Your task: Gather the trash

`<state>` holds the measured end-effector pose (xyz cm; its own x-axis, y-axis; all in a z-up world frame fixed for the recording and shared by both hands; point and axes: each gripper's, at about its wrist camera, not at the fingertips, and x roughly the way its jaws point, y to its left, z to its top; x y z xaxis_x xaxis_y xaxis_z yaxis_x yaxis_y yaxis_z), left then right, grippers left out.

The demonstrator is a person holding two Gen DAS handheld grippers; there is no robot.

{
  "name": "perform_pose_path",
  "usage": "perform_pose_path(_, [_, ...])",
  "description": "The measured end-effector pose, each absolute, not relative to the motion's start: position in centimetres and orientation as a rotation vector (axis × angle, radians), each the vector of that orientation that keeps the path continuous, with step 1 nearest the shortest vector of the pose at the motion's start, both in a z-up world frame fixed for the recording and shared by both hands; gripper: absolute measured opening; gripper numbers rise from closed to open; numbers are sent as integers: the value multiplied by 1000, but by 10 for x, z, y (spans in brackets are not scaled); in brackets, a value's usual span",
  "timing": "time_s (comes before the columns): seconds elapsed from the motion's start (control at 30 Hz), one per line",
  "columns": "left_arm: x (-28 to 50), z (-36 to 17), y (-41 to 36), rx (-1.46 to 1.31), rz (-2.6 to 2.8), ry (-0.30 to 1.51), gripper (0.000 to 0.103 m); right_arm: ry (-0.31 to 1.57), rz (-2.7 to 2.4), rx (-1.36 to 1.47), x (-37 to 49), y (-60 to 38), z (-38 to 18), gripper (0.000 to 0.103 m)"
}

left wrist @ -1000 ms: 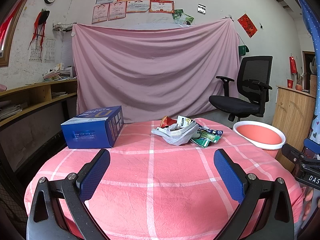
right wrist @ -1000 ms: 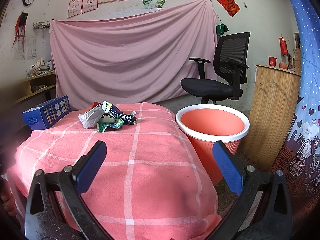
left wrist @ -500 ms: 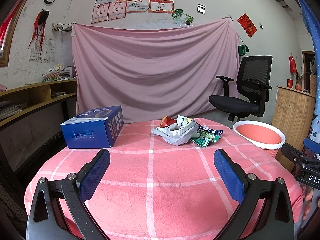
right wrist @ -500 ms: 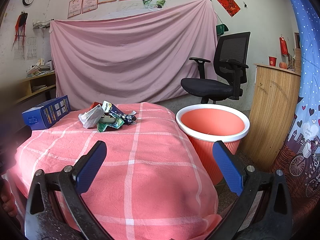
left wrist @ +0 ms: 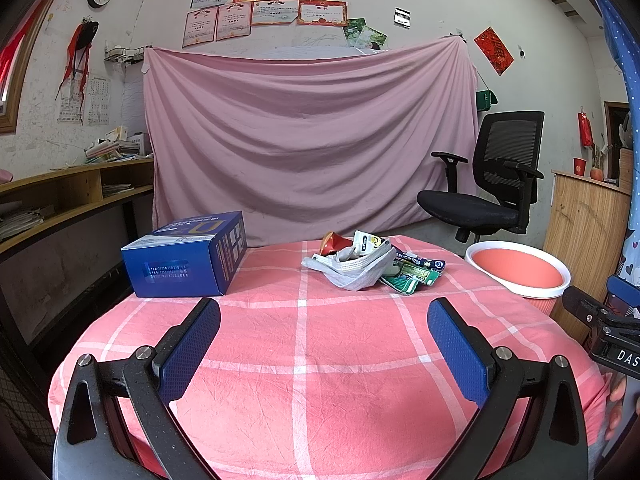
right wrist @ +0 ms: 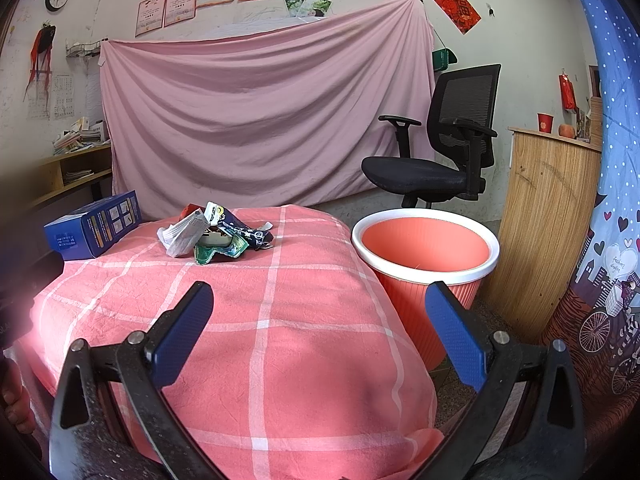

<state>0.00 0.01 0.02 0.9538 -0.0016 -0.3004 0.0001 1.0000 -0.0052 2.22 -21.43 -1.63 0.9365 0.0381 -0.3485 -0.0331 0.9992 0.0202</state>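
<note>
Both grippers, left gripper [left wrist: 324, 320] and right gripper [right wrist: 319, 304], gape empty; trash pile [left wrist: 370, 266] sits at twelve o'clock, possibly tangled, so pinch one wrapper low, bin [right wrist: 426, 246] at two.

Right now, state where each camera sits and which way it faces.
Left wrist: on the left gripper, low at the table's near edge, facing the trash pile and blue box; own open fingers and the right gripper's body at the right edge show.
Right wrist: on the right gripper, facing the bin; own open fingers show.
Shared: pile, box, bin, chair.
</note>
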Motion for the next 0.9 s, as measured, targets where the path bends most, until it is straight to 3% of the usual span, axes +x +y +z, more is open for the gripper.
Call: perform_pose_path(0.9, [-1,-3,0,-6,-3,305,102,357,36,15,22,-215,-17,103])
